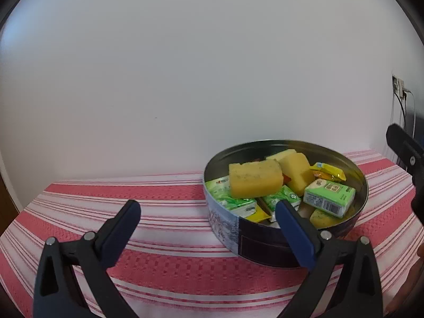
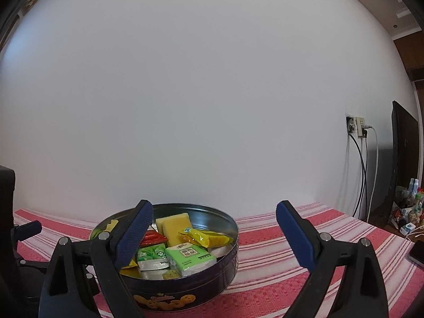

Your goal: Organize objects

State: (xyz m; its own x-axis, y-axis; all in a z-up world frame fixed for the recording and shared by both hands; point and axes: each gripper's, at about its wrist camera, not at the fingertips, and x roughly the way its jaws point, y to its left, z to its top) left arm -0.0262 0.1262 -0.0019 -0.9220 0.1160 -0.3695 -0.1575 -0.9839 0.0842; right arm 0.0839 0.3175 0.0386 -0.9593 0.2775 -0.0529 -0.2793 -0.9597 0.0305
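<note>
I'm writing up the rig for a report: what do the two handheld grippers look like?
Both match. The left gripper and right gripper have black plastic clamp-like arms with triangular cutouts and round silver rivets at the joints. Their fingers are flat, dark blue textured pads. No cables or markings show on them, and no sleeves are visible.

I'm looking along my left gripper (image 1: pixel 208 212) and right gripper (image 2: pixel 214 213), both showing black plastic arms. Dark blue textured pads (image 2: pixel 133 234) are lining their fingers, and silver round pins (image 1: pixel 325 235) are glinting at the joints.
</note>
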